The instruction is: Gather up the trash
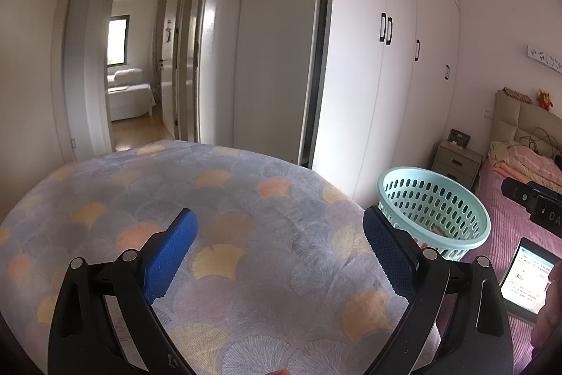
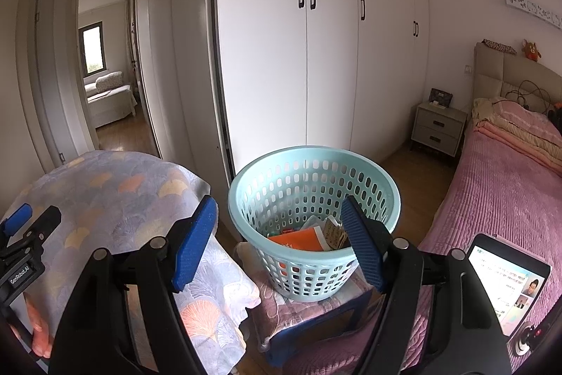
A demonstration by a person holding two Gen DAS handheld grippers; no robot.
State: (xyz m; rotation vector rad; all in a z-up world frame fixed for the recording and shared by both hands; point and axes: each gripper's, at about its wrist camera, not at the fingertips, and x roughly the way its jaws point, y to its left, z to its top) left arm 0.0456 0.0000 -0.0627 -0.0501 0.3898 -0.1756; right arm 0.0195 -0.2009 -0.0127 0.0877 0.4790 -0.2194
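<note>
At the far left of the right wrist view, the left gripper (image 2: 17, 224) shows only as a blue pad tip and black frame; in its own view the left gripper (image 1: 279, 236) hangs over the round table draped in a lilac cloth with orange and yellow fan shapes (image 1: 217, 234), jaws spread wide with nothing between them. No litter shows on the cloth from either camera.

Further right, the right gripper (image 2: 277, 227) is likewise wide apart and empty, its blue ribbed pads framing the pale mint perforated plastic basket (image 2: 379, 178), which stands on a small cushioned stool with a pink quilted cover (image 2: 298, 308) between the table and the bed with a pink bedspread (image 2: 491, 199).

The trash is in that basket: an orange printed paper or booklet (image 2: 298, 239), with crumpled pale wrappers (image 2: 333, 229) beside it. These look light, thin and easily creased, likely slippery where glossy, so they are best pinched at a free edge or a raised fold. The basket itself seems light and somewhat flexible; its rim is the natural place to grip.

At the far right leans a lit tablet screen (image 2: 509, 276)
</note>
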